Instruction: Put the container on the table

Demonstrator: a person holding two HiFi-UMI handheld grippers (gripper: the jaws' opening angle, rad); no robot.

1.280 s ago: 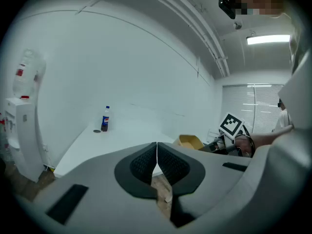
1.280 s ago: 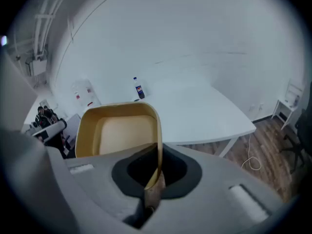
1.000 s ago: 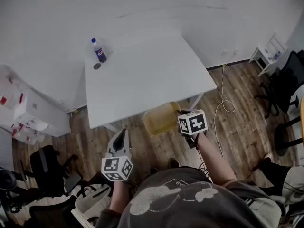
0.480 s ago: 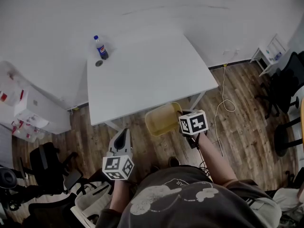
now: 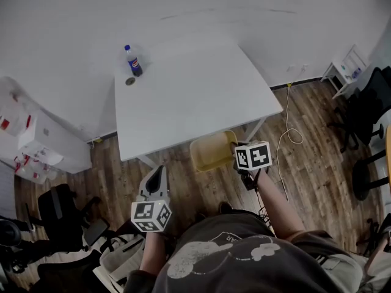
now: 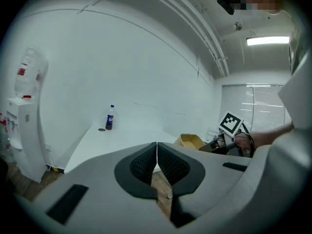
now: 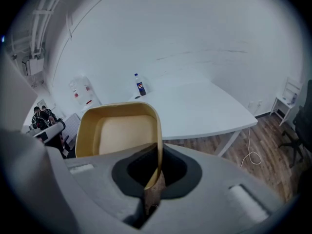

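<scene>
Container (image 7: pixel 119 130), a shallow yellow tub, was clamped by one side wall in the right claw (image 7: pixel 156 173), jutting ahead of it in the air just short of the white desk (image 5: pixel 195 96); the left claw (image 6: pixel 156 155) hung low, jaws together on nothing. Done well, the step would likely mean carrying it level over the bare desk, well apart from the cola bottle (image 5: pixel 133 61), and lowering it flat before letting go.

Head overhead, gripper views seemingly low, table (image 5: pixel 189 96) shared
</scene>
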